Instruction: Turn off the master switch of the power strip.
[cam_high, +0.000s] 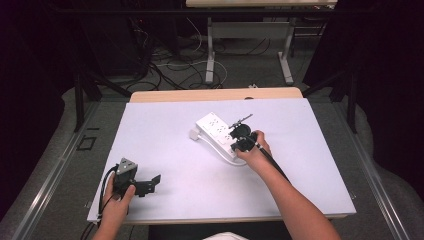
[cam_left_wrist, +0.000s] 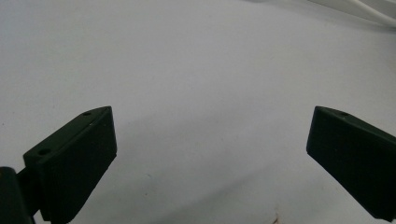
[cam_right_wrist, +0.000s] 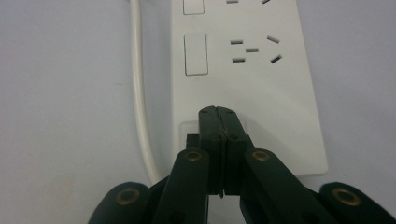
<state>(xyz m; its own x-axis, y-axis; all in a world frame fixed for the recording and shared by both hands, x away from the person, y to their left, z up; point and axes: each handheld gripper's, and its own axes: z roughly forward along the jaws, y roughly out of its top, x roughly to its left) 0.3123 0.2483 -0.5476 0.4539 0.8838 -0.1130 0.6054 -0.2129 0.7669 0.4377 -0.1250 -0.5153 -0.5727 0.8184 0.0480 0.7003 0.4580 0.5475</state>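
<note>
Right gripper (cam_right_wrist: 218, 112): jaws fully closed, tips pressed on a switch at the near end of the white power strip (cam_right_wrist: 261, 93), gripping nothing. The strip lies diagonally mid-bench (cam_high: 165, 125), towards the far edge. Left gripper (cam_high: 142, 184): jaws wide apart, empty, near the front-left corner.

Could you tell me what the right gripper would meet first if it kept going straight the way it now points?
The right gripper, jaws shut, points down at the white power strip. Its tips sit over the nearest rocker switch, so it would probably meet that first; whether they already touch it I cannot tell.
</note>
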